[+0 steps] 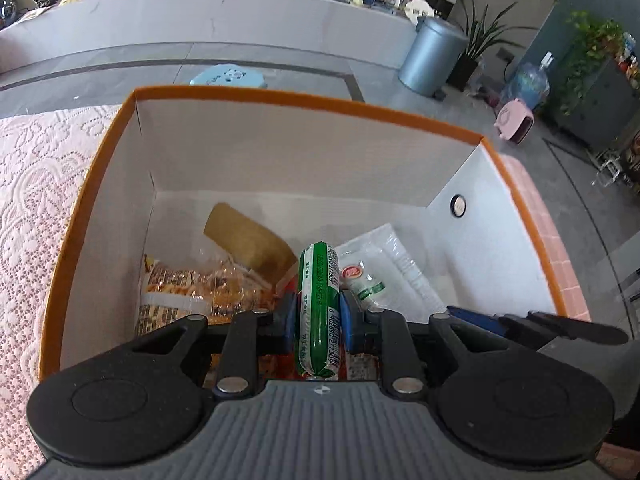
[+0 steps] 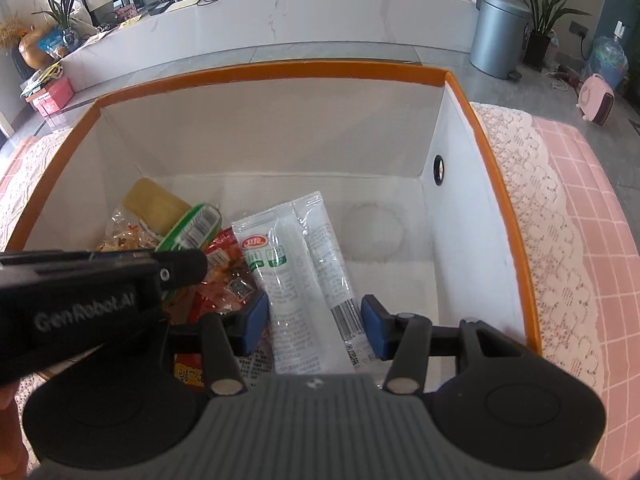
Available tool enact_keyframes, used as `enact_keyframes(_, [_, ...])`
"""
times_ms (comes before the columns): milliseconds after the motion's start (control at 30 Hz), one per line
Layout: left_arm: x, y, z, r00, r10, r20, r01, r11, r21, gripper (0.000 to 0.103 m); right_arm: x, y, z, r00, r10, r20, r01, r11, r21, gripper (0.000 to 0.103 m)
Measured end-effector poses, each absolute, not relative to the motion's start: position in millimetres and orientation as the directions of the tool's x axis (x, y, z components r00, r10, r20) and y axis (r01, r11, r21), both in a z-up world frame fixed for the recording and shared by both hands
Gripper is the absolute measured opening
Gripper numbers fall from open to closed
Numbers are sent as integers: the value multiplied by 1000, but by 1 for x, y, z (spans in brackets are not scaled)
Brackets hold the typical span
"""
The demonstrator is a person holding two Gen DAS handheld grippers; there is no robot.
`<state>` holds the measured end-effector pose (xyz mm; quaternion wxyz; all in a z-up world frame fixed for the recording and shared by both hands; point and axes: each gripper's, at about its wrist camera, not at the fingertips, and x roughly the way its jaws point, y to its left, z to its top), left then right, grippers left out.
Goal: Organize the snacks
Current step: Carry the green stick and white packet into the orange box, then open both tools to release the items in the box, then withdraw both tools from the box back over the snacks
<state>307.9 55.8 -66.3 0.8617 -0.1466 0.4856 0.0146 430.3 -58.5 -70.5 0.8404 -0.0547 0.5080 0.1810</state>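
An orange-rimmed white box stands on the table, and both grippers reach down into it. My left gripper is shut on a green sausage stick that stands upright between its blue pads. My right gripper is shut on a white packet, held by its long edges, with its far end tilted toward the box floor. On the box floor lie a clear bag of golden biscuits, a tan pack and a red snack pack. The right gripper's fingers show at the left view's right edge.
The box sits on a white lace cloth over a pink checked cover. Its right wall has a round hole. Beyond stand a blue stool, a grey bin, a pink heater and a long white counter.
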Motion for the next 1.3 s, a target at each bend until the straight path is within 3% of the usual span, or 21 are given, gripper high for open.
enact_keyframes(167, [301,59,-65,531,-110,-840,-181,954,-240,27,429,-59,-67,412,237,-880,-355,931,84,54])
enact_keyframes(233, [298,59,-61,541,-112,-833,-173,955,-241,42,429,-60,-62,420,238,-876,-353,932,85,59])
enact_keyframes(467, [281,60,-38,595,-82,-800,-176,957,-229,62,424,-67,-49,448,245,-860,-344,935,87,70])
enact_keyframes(533, [275,59,-30,610,-76,-789,-180,956,-232,64,418,-69,-40,465,248,-850,-341,936,87,79])
enact_keyframes(633, [263,59,-18,639,-69,-766,-190,951,-245,67,407,-72,-27,491,260,-831,-345,934,89,83])
enact_keyframes(1000, [206,48,33,726,-50,-685,-159,958,-238,73,350,-101,19,527,322,-787,-333,930,157,92])
enact_keyframes(1300, [163,40,38,696,-115,-709,-102,961,-256,73,284,-130,34,517,360,-776,-316,923,218,95])
